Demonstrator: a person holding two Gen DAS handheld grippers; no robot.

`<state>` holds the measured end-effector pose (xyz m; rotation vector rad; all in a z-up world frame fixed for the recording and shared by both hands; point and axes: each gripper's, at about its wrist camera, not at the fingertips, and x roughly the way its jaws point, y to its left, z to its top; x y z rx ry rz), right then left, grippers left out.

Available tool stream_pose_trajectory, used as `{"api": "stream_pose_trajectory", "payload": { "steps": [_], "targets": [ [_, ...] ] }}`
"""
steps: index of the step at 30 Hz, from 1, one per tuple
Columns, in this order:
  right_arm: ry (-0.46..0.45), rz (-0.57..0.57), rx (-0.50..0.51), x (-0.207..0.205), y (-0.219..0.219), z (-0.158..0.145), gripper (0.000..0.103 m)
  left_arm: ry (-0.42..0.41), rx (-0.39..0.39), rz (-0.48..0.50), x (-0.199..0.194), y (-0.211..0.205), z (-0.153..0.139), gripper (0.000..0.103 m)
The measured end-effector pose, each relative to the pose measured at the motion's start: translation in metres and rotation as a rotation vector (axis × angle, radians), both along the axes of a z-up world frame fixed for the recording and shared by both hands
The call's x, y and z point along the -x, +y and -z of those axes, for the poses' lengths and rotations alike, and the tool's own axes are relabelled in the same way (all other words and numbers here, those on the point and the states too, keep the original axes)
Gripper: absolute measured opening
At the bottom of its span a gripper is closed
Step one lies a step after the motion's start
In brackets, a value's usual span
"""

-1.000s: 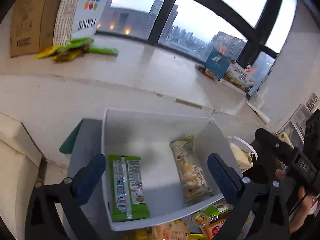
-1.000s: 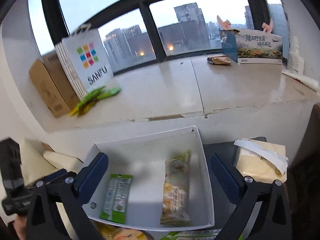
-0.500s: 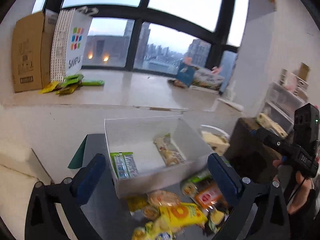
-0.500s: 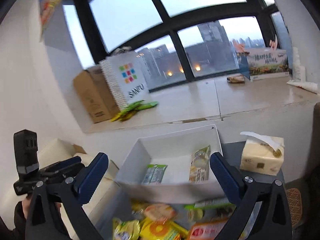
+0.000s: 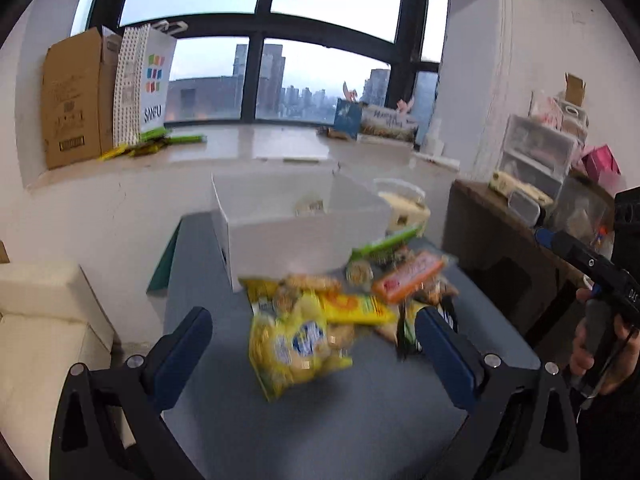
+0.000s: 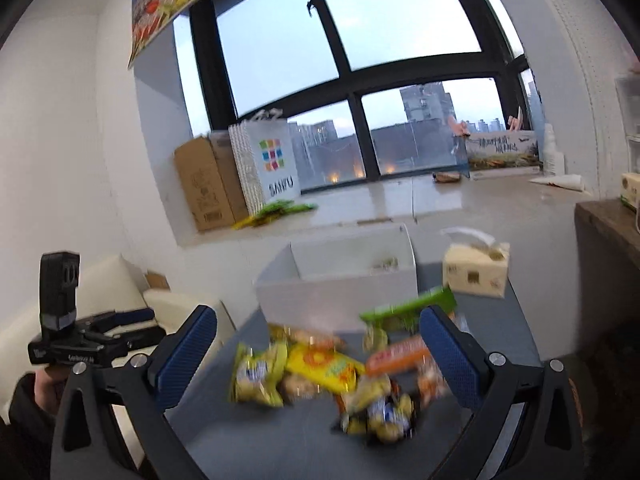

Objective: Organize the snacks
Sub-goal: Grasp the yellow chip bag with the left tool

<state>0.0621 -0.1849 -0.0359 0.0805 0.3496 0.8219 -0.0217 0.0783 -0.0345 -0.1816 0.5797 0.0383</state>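
A white open box (image 5: pixel 304 220) stands at the back of a grey table (image 5: pixel 320 420); it also shows in the right wrist view (image 6: pixel 340 280), with a snack packet just visible inside. A blurred pile of snack packets (image 5: pixel 332 308) lies in front of it: a yellow bag (image 5: pixel 296 348), an orange pack (image 5: pixel 408 276) and a green bar (image 5: pixel 384 242). The pile also shows in the right wrist view (image 6: pixel 332 372). My left gripper (image 5: pixel 312 344) is open and empty, near the pile. My right gripper (image 6: pixel 316 344) is open and empty, near the pile.
A tissue box (image 6: pixel 476 272) stands right of the white box. A cream sofa (image 5: pixel 40 340) is to the left, a dark wooden cabinet (image 5: pixel 512 248) to the right. On the windowsill are a cardboard box (image 5: pixel 72 96), a SANFU bag (image 5: pixel 148 84) and green packets (image 5: pixel 160 144).
Both grippers have pulled back and away from over the white box. The snack pile in front of the box has come into view. Both stay open and empty.
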Motion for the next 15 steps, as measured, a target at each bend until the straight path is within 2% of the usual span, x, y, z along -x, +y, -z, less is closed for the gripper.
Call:
{"api": "stream_pose_trajectory", "payload": {
  "steps": [5, 15],
  "targets": [
    [0.027, 0.004, 0.018, 0.016, -0.006, 0.018, 0.103, 0.079, 0.047, -0.024, -0.007, 0.001, 0.029, 0.103],
    [0.044, -0.008, 0.062, 0.017, 0.006, 0.030, 0.103, 0.234, 0.156, -0.085, -0.067, 0.013, 0.079, 0.103]
  ]
}}
